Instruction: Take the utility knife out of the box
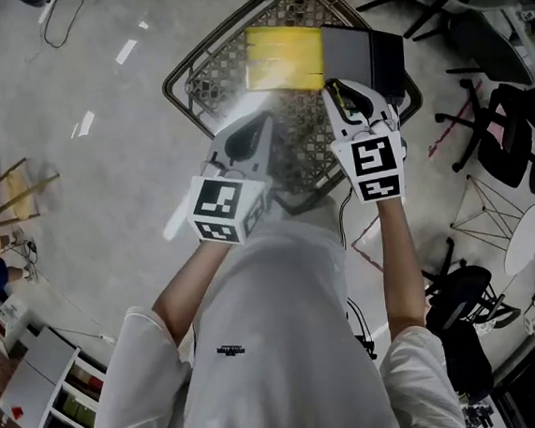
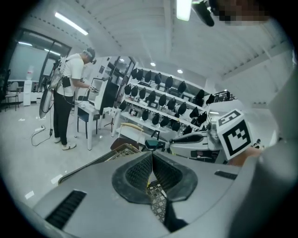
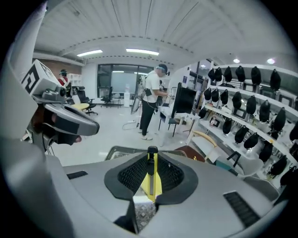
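In the right gripper view a yellow utility knife (image 3: 152, 182) with a black slider stands edge-on between the jaws of my right gripper (image 3: 151, 160), which is shut on it. The head view shows that gripper (image 1: 335, 87) raised over a wire-mesh table (image 1: 199, 66), its tip next to a yellow box (image 1: 281, 58) with a dark part (image 1: 361, 56) at its right. My left gripper (image 1: 257, 126) hovers just left of it over the mesh. Its jaws (image 2: 152, 157) meet at the tips with nothing held.
Office chairs (image 1: 510, 138) and a small round white table (image 1: 524, 238) stand on the floor to the right. A person (image 3: 151, 100) stands at a desk (image 3: 179, 118) farther off. Shelves of dark headsets (image 2: 163, 104) line the wall.
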Available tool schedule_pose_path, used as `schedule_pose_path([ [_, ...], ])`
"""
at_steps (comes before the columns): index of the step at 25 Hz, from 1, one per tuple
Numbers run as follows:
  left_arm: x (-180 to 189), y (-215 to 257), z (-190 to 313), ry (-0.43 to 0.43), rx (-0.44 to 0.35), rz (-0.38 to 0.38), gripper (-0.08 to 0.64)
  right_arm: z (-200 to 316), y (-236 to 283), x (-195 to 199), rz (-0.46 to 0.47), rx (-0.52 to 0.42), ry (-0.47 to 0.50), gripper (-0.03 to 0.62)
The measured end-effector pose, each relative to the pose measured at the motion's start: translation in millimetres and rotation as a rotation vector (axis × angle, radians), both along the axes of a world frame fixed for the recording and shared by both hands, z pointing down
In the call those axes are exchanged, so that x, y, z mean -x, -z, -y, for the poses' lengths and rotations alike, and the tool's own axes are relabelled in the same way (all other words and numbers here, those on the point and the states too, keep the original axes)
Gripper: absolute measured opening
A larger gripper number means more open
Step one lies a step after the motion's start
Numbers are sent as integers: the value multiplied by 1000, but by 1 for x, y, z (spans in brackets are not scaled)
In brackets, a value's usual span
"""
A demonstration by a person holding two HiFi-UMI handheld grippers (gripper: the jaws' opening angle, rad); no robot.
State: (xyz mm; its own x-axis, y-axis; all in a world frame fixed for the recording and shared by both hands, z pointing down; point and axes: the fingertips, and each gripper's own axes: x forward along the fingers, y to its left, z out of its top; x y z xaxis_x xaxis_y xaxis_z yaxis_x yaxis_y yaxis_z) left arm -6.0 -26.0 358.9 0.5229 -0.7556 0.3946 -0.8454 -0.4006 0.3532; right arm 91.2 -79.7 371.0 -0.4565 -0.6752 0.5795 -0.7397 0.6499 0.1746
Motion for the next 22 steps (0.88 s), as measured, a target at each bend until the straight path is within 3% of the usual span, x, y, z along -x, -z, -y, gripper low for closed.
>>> schedule_pose_path([
  [11, 1, 52, -13, -26, -107, -2, 5, -47, 91, -24, 195, -235, -219, 54],
  [22, 7, 90, -24, -48, -211, 19, 5, -86, 143, -28, 287, -409, -291, 54],
])
